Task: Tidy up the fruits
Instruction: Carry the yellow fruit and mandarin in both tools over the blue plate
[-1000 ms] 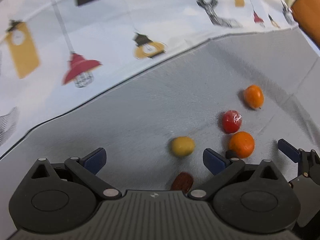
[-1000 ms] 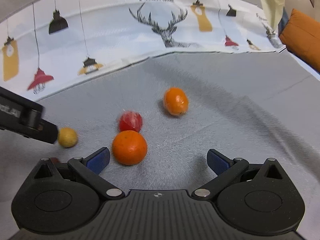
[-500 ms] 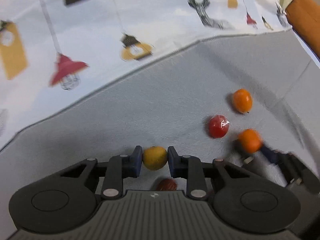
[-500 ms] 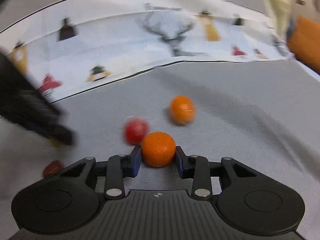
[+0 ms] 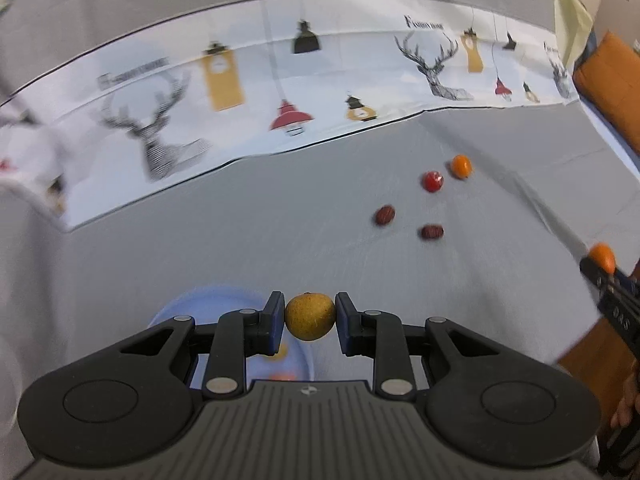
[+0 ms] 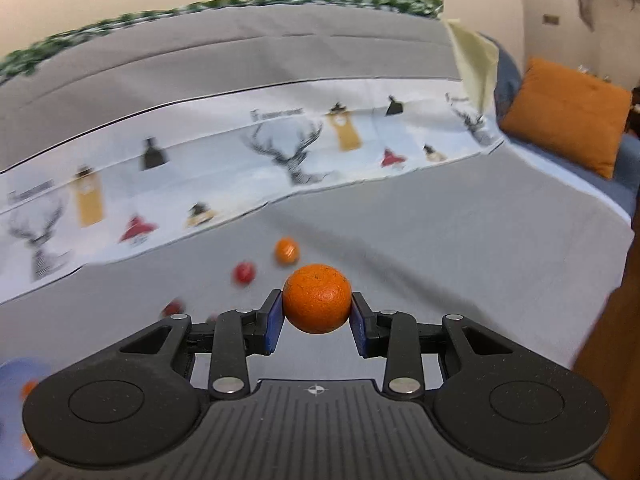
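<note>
Now your left gripper (image 5: pixel 310 317) pinches the yellow fruit (image 5: pixel 310 317) above the blue plate (image 5: pixel 208 304), while your right gripper (image 6: pixel 317 305) clamps an orange (image 6: pixel 317 305)

A home living room: a grey cloth-covered surface (image 6: pixel 460 220) beside a blue sofa (image 6: pixel 624 160) with an orange cushion (image 6: pixel 564 112).

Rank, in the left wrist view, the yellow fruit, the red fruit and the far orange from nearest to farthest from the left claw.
1. Yellow fruit: held in the left claw.
2. Red fruit: up and right, on the grey cloth.
3. Far orange: just past it, farther right.
</note>
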Action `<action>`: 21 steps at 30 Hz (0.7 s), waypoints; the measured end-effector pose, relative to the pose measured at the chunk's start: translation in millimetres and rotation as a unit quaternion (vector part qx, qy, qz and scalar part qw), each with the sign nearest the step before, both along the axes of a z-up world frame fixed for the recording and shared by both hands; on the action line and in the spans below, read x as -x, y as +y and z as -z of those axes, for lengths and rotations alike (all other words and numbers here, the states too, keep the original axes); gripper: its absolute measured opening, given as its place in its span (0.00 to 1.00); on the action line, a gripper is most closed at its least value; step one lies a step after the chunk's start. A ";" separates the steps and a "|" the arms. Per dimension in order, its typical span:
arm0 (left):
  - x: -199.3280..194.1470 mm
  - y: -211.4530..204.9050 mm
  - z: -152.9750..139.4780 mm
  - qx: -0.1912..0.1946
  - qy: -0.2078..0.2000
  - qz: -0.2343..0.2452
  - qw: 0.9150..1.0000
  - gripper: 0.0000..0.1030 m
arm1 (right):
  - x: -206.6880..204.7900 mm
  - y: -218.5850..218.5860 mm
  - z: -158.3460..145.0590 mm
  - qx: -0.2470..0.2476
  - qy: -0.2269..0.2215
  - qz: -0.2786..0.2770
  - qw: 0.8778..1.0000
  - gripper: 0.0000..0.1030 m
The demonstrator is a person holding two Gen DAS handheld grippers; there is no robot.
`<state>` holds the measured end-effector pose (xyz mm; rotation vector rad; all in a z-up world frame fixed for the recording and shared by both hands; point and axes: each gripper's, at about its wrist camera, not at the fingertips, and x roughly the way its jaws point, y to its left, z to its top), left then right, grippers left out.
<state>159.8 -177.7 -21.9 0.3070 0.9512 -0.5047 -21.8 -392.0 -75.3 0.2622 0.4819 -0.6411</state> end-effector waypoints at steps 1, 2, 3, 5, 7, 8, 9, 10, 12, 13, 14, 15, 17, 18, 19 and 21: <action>10.8 12.4 -4.6 0.004 0.003 -0.009 1.000 0.29 | 14.7 10.1 -4.8 -0.009 0.003 -0.009 1.000 0.35; 22.4 27.2 -9.0 0.011 0.008 -0.024 1.000 0.29 | 24.0 18.7 -8.6 -0.014 0.004 -0.015 1.000 0.35; 31.4 41.8 -13.2 0.019 0.013 -0.034 0.999 0.29 | 33.9 29.3 -12.2 -0.018 0.004 -0.020 1.000 0.35; 51.2 65.2 -19.2 0.023 0.014 -0.048 0.999 0.29 | 51.9 51.5 -20.0 -0.019 0.002 -0.038 0.999 0.35; 71.1 87.3 -24.0 0.017 0.008 -0.060 0.998 0.29 | 65.4 73.6 -27.8 -0.013 -0.001 -0.057 0.998 0.35; 78.9 97.2 -25.8 0.018 0.007 -0.064 0.998 0.29 | 69.1 83.4 -31.6 -0.011 -0.003 -0.065 0.998 0.35; 86.6 107.9 -27.6 0.020 0.005 -0.070 0.997 0.29 | 75.2 93.2 -35.8 -0.008 -0.007 -0.074 0.997 0.35; 92.3 116.0 -28.9 0.021 0.003 -0.073 0.997 0.29 | 80.5 104.0 -40.3 -0.005 -0.012 -0.085 0.996 0.35; 104.8 131.1 -31.9 0.023 -0.004 -0.082 0.996 0.29 | 87.9 120.1 -47.9 0.004 -0.021 -0.100 0.995 0.35; 110.6 137.7 -33.6 0.025 -0.008 -0.085 0.996 0.29 | 91.9 130.3 -52.2 0.011 -0.025 -0.112 0.993 0.35; 115.7 144.2 -35.2 0.027 -0.012 -0.088 0.996 0.29 | 94.5 137.6 -55.4 0.015 -0.028 -0.120 0.992 0.35; 120.8 150.0 -36.8 0.029 -0.016 -0.092 0.995 0.29 | 96.3 144.8 -58.9 0.020 -0.031 -0.128 0.991 0.35; 128.8 160.0 -39.7 0.033 -0.023 -0.098 0.994 0.29 | 97.9 157.1 -64.5 0.027 -0.036 -0.145 0.988 0.35; 133.1 164.9 -41.4 0.035 -0.027 -0.100 0.994 0.29 | 99.5 163.2 -66.9 0.030 -0.038 -0.154 0.987 0.35; 135.8 167.7 -42.9 0.037 -0.030 -0.102 0.994 0.29 | 100.4 168.4 -68.7 0.032 -0.039 -0.161 0.986 0.35; 141.0 174.4 -45.6 0.039 -0.036 -0.106 0.993 0.29 | 102.6 177.9 -71.4 0.033 -0.040 -0.174 0.983 0.35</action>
